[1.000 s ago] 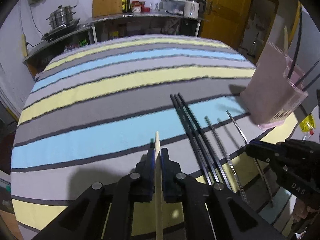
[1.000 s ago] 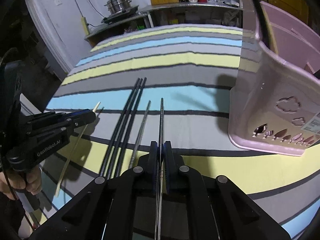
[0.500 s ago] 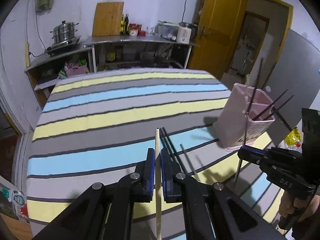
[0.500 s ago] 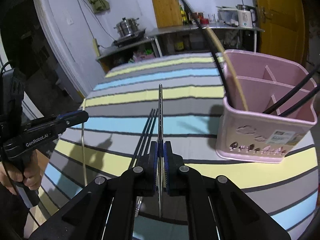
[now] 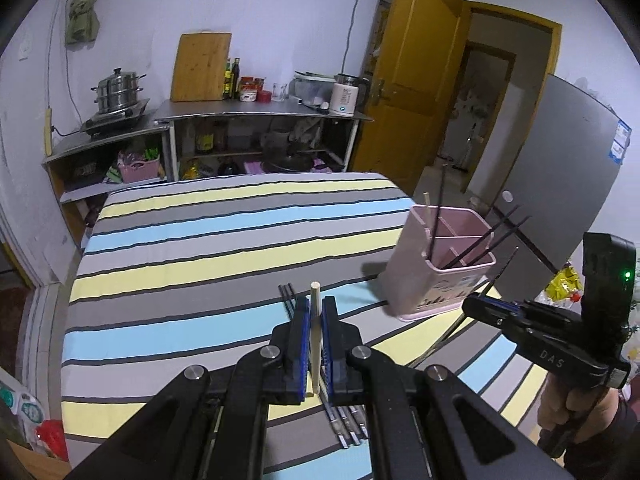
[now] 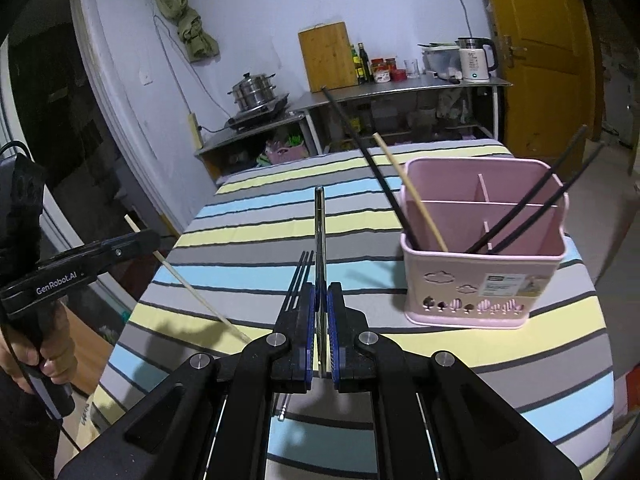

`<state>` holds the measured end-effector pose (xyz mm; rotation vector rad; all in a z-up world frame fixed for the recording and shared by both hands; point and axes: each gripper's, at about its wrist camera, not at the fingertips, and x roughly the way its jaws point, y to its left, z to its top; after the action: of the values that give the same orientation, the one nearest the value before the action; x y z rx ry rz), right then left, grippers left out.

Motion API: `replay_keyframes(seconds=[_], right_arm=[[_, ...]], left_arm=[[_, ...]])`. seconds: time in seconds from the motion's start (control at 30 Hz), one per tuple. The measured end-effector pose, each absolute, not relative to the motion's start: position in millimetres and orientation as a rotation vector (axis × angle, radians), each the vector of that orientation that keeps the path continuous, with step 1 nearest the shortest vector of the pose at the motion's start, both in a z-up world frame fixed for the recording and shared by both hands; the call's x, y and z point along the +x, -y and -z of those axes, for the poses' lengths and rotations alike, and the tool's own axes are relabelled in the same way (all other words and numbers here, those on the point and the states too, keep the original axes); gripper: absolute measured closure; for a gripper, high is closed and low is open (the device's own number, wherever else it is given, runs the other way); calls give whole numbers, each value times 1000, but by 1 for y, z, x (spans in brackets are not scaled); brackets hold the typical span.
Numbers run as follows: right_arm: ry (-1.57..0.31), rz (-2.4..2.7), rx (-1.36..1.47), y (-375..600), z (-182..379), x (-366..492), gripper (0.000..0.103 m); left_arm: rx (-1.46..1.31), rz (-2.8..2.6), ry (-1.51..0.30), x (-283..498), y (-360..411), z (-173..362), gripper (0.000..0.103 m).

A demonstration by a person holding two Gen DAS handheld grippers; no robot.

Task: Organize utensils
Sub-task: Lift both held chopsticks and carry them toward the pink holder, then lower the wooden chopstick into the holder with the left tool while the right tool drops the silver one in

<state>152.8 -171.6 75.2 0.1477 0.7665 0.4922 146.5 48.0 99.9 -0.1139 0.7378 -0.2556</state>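
My left gripper (image 5: 315, 308) is shut on a pale wooden chopstick (image 5: 315, 294), held in the air above the striped table (image 5: 200, 248). From the right wrist view, the left gripper (image 6: 154, 238) shows at the left with that wooden chopstick (image 6: 192, 290) slanting down. My right gripper (image 6: 320, 292) is shut on a silver metal chopstick (image 6: 319, 232) pointing forward. A pink divided holder (image 6: 480, 280) stands right of it, with black chopsticks (image 6: 532, 200) and one wooden chopstick (image 6: 412, 200) inside. Three black chopsticks (image 6: 300, 276) lie on the cloth below.
A counter (image 5: 260, 114) at the back carries a steel pot (image 5: 118, 94), a cutting board (image 5: 200, 68) and a kettle (image 5: 346, 98). A yellow door (image 5: 416, 80) and a grey fridge (image 5: 568, 168) stand to the right. The holder (image 5: 416, 280) sits near the table's right edge.
Both grippers have risen well above the table, each with its chopstick still clamped. The holder and the black chopsticks now look lower and farther away.
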Motion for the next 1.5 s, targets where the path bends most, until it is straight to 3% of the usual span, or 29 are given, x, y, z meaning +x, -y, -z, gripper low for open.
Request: replay_keyframes(seconds=[0.57, 1.2, 1.5], right_arm=[[-753, -403, 212, 218, -79, 145, 97], [-547, -304, 245, 262, -156, 180, 97], [-556, -273, 264, 263, -141, 202, 97]], left_arm=[[-124, 407, -783, 161, 26, -97, 97], [-150, 483, -612, 221, 75, -185, 97], [-134, 461, -617, 253, 90, -175, 97]])
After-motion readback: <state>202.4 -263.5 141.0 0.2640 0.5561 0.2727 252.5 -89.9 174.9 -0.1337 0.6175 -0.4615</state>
